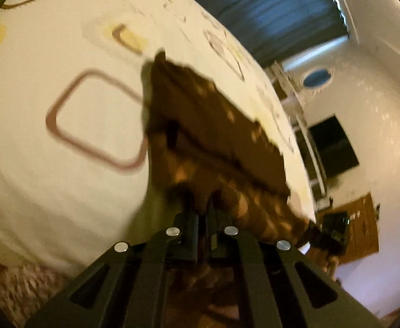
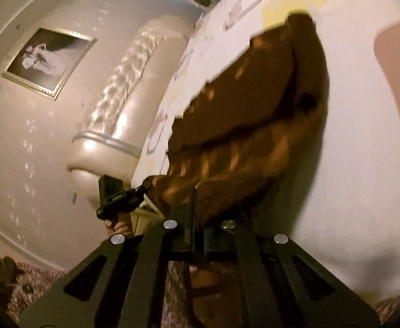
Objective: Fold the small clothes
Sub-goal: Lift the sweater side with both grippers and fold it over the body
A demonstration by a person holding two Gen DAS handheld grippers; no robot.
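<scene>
Brown garment (image 1: pixel 216 136), spotted, limp, lies draped over the near edge of the bed (image 1: pixel 63 186); its hem is lifted. Left gripper (image 1: pixel 202 213) is pinched tight on one near corner and right gripper (image 2: pixel 200 213) pinches the other. Cloth looks light, soft and sagging between grips. Judgement: hold at corners and keep the hem taut, else it bunches.

My left gripper (image 1: pixel 202 210) is matte black: angled linkage bars fanning across the bottom of the frame, four round silver pins, slotted cutouts in the outer bars, ribbed inner finger faces. My right gripper (image 2: pixel 198 205) looks identical, with the same four silver pins. At lower left of the right view, bare fingers (image 2: pixel 119 225) wrap a black handle.
</scene>
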